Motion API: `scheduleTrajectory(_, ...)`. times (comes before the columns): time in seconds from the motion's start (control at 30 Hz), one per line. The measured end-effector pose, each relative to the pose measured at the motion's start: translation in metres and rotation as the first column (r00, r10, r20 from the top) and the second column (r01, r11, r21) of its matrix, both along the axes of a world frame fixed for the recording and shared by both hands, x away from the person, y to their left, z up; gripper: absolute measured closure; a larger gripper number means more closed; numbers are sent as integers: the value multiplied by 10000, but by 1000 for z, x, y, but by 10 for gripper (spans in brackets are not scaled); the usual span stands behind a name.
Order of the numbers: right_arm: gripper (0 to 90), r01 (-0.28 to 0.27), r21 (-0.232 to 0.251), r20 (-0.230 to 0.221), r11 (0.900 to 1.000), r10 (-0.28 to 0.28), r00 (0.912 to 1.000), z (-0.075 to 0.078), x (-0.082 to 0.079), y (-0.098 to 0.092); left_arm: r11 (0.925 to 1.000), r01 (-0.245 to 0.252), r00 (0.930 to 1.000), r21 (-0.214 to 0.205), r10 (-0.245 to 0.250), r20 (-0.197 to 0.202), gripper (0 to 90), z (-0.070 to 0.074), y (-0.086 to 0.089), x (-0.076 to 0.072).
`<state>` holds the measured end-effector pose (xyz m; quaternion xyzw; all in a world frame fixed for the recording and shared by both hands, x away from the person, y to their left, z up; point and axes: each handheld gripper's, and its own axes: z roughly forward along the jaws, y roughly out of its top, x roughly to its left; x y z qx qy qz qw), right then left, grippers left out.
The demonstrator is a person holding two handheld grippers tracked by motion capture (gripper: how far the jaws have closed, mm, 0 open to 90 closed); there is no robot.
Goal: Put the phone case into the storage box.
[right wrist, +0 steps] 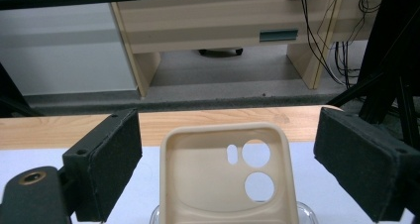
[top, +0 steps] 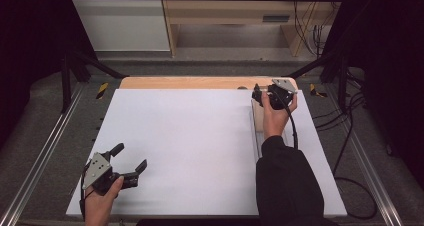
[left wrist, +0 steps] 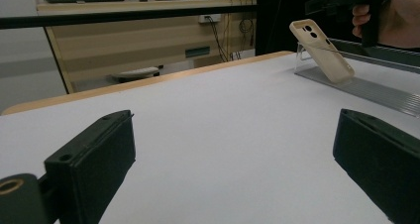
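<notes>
Starting from the left: the left tongs [top: 131,161] sit low on the white desk [top: 200,146], at the near-left corner, well apart from the phone case and on the opposite side of the desk from it. Jaws are spread wide with nothing between them, just bare desk showing in the gap in the left gripper view. The person's left hand [top: 102,198] is wrapped around the handle.

Moving right, most of the desk between the left tongs and the phone case is plain white surface.

The phone case [right wrist: 229,177] is beige, with camera cutouts near its top, and it's propped tilted on a clear stand [left wrist: 317,68] at the far-right part of the desk. A ribbed clear strip [left wrist: 376,92] runs from the case back toward the person's side.

The right tongs [top: 261,97] are right at the phone case, held by the right hand [top: 277,113] in a black sleeve [top: 287,181]. In the right gripper view the jaws are wide apart, one on either side of the case, not touching it; the case's hollow inner side faces that camera. So both tongs are open and neither has hold of anything

Beyond the case, wooden furniture [right wrist: 208,21] stands past the desk's far edge
</notes>
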<state>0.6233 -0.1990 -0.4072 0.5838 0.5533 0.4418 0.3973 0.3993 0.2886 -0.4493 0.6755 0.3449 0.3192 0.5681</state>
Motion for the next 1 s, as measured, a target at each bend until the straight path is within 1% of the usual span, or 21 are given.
scheduleTrajectory(0.1, 114, 20, 77, 108, 10000, -21, 9999, 5, -2, -3, 10000, -11, 10000, 35, 11, 23, 21, 0, -1, 0)
scheduleTrajectory(0.27, 99, -116, -115, 179, 9999, 118, 9998, 12, -8, -5, 10000, -21, 10000, 25, 21, 58, 21, 0, -1, 0)
scheduleTrajectory(0.37, 93, -264, -360, 193, 9990, 271, 9994, 15, -11, -5, 10000, -41, 10000, 29, 41, 56, 21, 0, -1, -1)
scheduleTrajectory(0.43, 88, -388, -391, 117, 9985, 393, 9992, 17, -14, -4, 10000, -50, 10000, 23, 50, 61, 21, 0, -1, 0)
scheduleTrajectory(0.53, 87, -502, -528, 122, 9973, 509, 9986, 20, -17, -5, 10000, -65, 10000, 12, 65, 52, 21, 0, -1, -1)
scheduleTrajectory(0.7, 87, -622, -506, 173, 9968, 632, 9979, 25, -21, -7, 10000, -68, 10000, -1, 68, 48, 21, 0, 0, 0)
scheduleTrajectory(1.0, 78, -746, -663, 205, 9950, 761, 9969, 29, -26, -6, 9999, -80, 10000, -62, 80, 41, 21, 0, 0, 0)
